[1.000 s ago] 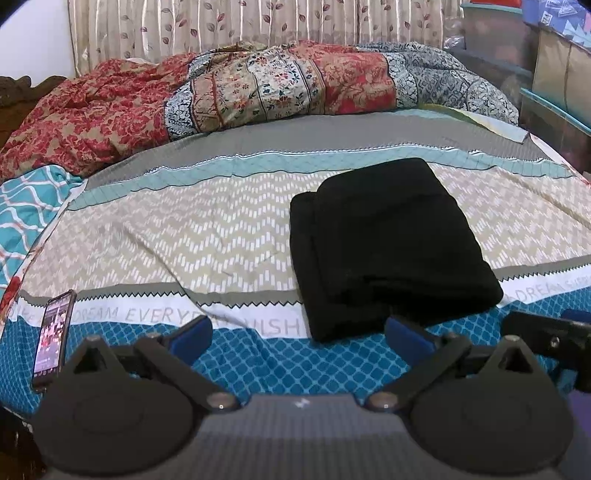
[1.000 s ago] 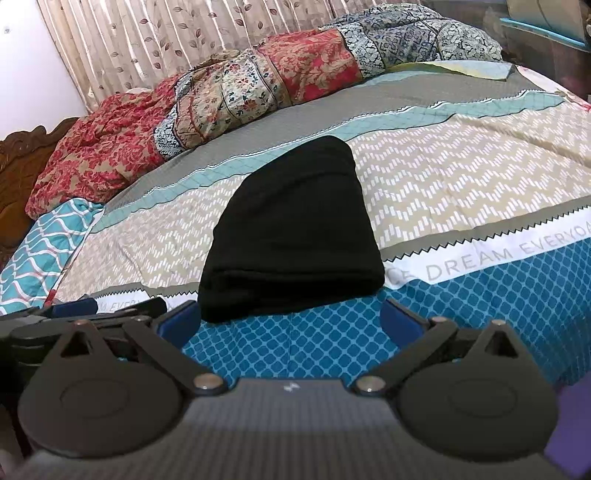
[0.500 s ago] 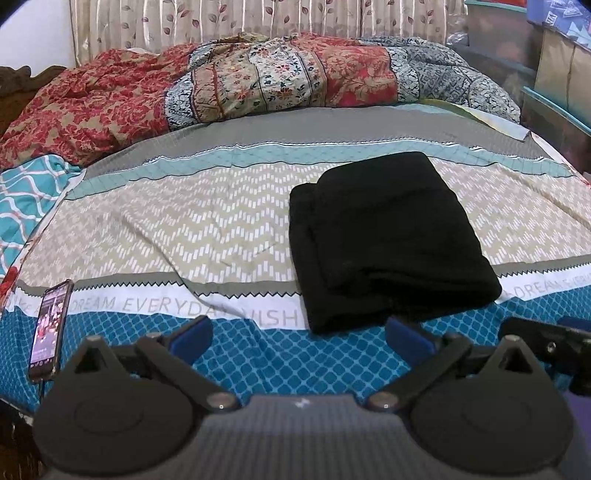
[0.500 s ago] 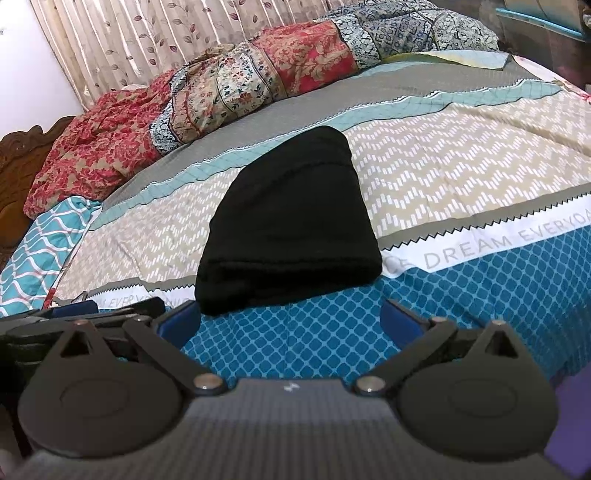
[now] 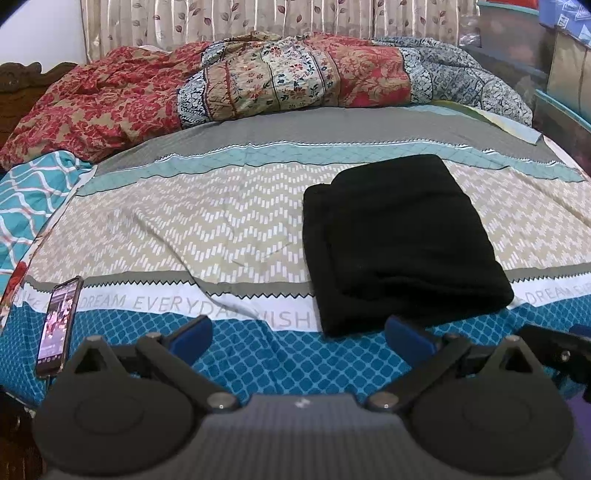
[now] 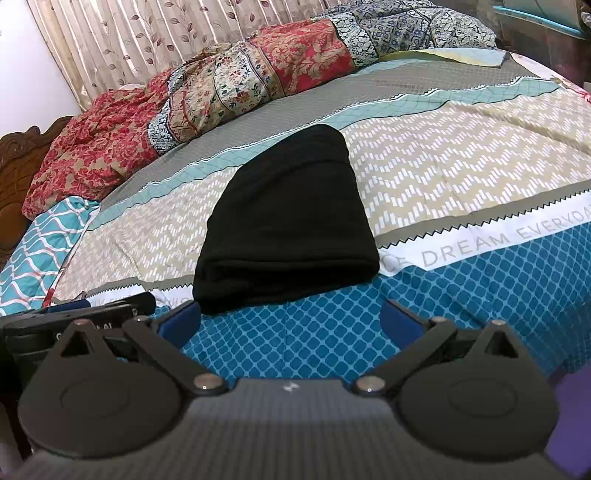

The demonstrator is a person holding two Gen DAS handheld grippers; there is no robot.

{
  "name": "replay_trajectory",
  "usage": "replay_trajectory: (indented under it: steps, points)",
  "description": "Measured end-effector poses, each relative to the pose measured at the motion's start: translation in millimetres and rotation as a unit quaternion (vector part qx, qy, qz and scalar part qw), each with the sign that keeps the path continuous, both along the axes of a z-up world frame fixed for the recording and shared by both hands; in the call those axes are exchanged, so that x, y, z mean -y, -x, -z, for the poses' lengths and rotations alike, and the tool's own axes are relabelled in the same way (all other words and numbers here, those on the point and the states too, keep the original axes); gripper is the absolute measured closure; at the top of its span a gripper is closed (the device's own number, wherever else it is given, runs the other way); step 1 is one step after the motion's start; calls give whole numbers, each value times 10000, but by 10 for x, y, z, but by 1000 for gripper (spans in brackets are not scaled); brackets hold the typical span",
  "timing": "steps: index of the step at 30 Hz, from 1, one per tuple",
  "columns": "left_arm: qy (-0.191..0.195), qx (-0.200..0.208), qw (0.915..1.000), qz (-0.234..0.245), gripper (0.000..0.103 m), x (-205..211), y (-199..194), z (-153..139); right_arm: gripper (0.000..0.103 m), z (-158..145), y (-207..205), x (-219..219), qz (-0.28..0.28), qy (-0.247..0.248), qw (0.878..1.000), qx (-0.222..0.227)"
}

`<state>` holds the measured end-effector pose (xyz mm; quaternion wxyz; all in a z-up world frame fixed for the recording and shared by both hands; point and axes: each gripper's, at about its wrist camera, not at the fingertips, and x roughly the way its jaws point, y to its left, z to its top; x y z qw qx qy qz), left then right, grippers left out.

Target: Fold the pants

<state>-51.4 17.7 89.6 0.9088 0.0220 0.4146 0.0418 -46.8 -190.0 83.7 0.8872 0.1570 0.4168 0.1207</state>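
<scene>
Left claw [image 5: 299,338] spread wide, nothing between the two blue pads [image 5: 192,338]; held above the near blue edge of the bedsheet [image 5: 184,229], touching no cloth. Right claw [image 6: 290,325] spread the same way and empty, also over the blue diamond band. Compared with one second ago, both claws pulled back a little, with more of the bed in view and the pants sitting a bit farther off; pants themselves not shifted.

One pair of black pants [image 5: 399,243], soft and matte, folded into a thick rectangle with layered edges showing at the near end; lying flat on the beige zigzag stripe, its near end over the white lettered band; just ahead of both claws, apart from them. One phone [image 5: 59,328], thin, glossy, screen lit, lying at the left near corner of the sheet. One crumpled flowered quilt [image 5: 258,88], red and cream, along the far side; pleated leaf-print curtain [image 5: 258,18] behind it.
</scene>
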Motion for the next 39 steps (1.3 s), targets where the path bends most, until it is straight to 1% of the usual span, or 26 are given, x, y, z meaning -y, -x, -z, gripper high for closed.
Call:
replay_trajectory:
  steps: [8,16,31,39]
  points:
    - [-86,-138,9999,56,0,53,-21,33,0,-19,15,10,2,6,10000,58]
    - [-106,-293,9995,1,0,17,-43,73,0,11,4,20,43,-29,10000,-33]
    - [-148,-391,9991,25,0,40,-34,102,0,18,14,47,57,-67,9999,-85]
    - [-131,-431,9990,4,0,25,-34,110,0,9,26,26,35,-26,10000,-28]
